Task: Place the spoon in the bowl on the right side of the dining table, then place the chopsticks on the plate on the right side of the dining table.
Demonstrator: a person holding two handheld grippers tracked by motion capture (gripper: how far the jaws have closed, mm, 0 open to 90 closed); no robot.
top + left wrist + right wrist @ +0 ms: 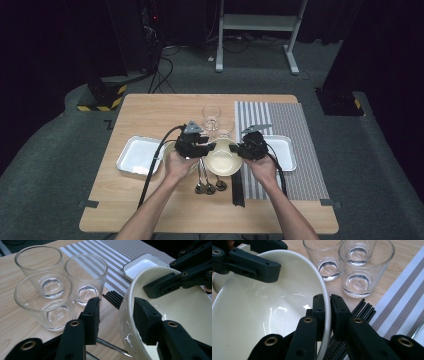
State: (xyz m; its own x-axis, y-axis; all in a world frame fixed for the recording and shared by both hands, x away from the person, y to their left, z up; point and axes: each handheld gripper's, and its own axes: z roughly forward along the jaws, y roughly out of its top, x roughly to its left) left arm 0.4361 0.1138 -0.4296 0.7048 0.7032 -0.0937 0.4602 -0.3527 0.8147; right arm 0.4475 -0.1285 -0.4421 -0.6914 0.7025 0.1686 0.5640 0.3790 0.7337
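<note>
A cream bowl sits between my two hands at the table's middle. My right gripper is shut on the bowl's right rim, one jaw inside and one outside. My left gripper stands open astride the opposite rim of the bowl. Its inner jaw is over the bowl's inside, and its outer jaw is clear of the wall. In the high view the left gripper and right gripper face each other across the bowl.
Three clear glasses stand just behind the bowl. A striped placemat lies to the right with a white tray on it. Another white tray lies at the left. Spoons and black chopsticks lie in front.
</note>
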